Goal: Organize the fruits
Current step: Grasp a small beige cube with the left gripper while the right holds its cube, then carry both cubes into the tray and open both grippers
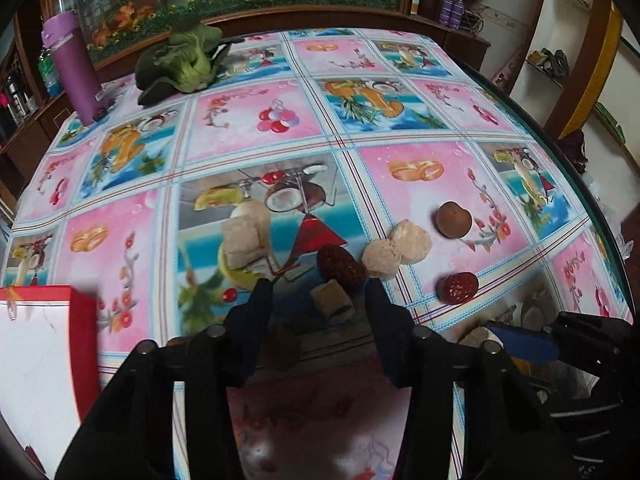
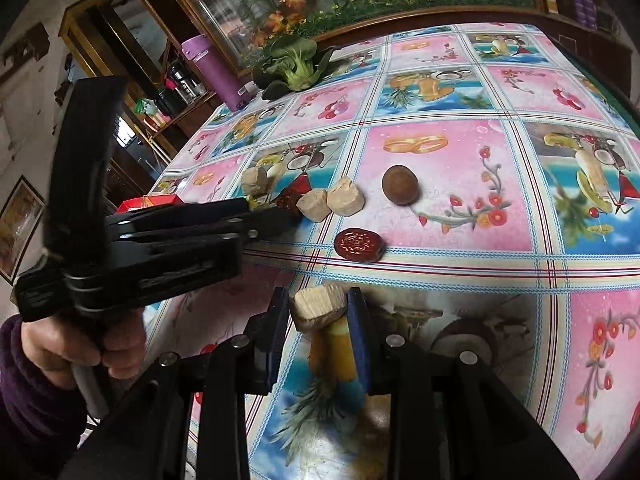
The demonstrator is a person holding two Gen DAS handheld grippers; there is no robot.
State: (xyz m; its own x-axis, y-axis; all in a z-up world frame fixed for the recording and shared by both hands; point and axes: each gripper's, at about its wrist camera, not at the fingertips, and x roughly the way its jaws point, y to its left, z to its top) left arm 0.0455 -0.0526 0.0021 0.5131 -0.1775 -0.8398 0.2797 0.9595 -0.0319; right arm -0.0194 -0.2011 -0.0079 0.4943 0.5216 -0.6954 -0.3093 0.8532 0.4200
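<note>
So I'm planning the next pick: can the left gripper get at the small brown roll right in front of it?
Probably yes: the left gripper is open, with the small brown roll between its jaws.

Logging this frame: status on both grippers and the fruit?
Right gripper shut on beige chunk. Left gripper open over small brown roll. Red date, round brown fruit loose on table. Nothing blocking.

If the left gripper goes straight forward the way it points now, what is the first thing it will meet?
Probably the small brown roll lying between the open fingers of the left gripper, with the dark red date just behind it. Depth is unclear, so the gripper may pass above the roll.
</note>
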